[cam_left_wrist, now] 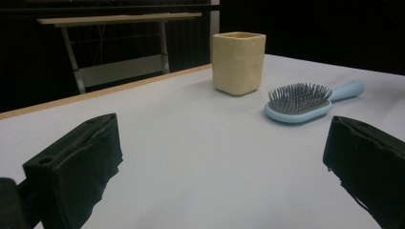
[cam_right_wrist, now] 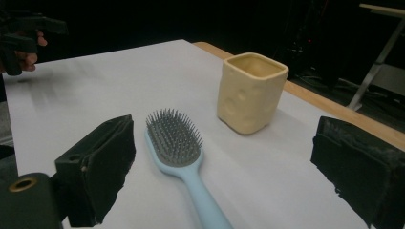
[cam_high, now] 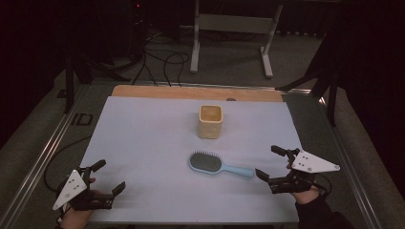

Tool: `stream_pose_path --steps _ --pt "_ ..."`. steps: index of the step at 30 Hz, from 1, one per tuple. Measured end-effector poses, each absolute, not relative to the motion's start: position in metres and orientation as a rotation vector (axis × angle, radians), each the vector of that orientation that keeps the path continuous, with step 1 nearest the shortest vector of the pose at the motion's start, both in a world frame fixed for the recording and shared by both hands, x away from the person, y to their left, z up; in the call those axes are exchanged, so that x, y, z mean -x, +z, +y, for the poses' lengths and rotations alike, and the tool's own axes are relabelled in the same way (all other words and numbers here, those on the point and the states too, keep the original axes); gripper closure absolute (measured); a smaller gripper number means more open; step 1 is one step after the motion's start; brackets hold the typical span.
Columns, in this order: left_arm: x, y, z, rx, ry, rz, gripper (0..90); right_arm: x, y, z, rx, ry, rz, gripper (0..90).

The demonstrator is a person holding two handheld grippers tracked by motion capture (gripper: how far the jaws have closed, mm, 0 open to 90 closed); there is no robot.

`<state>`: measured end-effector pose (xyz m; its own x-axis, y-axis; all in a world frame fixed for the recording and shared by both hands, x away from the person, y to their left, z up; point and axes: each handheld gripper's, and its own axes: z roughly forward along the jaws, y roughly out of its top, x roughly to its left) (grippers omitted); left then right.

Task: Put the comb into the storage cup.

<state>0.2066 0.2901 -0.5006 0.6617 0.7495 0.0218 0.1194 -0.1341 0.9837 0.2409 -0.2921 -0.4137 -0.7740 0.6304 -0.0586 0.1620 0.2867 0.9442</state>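
A light blue hairbrush point(cam_high: 217, 164) lies bristles up near the middle of the white sheet point(cam_high: 143, 143), its handle toward the right. Behind it stands a cream square cup point(cam_high: 210, 121), upright and open at the top. My left gripper point(cam_high: 109, 177) rests at the front left corner, open, with nothing between its jaws. My right gripper point(cam_high: 271, 162) is open at the front right, just off the end of the brush handle. In the right gripper view the hairbrush point(cam_right_wrist: 179, 152) lies between the jaws' line of sight, with the cup point(cam_right_wrist: 250, 90) beyond. The left gripper view has the cup point(cam_left_wrist: 239, 62) and hairbrush point(cam_left_wrist: 301, 102) farther off.
The sheet covers a wooden table whose bare edge point(cam_high: 191, 91) runs along the back. Metal rails point(cam_high: 43, 152) flank the table. Beyond it are cables on the floor point(cam_high: 162, 62) and a white table frame point(cam_high: 234, 28).
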Motion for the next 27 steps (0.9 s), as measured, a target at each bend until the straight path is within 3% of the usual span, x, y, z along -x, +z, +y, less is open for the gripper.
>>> stream_pose_path --steps 27 --pt "-0.206 -0.500 0.290 -1.642 0.635 0.716 0.0 -0.278 -0.394 -0.261 -0.516 1.442 2.343 7.1"
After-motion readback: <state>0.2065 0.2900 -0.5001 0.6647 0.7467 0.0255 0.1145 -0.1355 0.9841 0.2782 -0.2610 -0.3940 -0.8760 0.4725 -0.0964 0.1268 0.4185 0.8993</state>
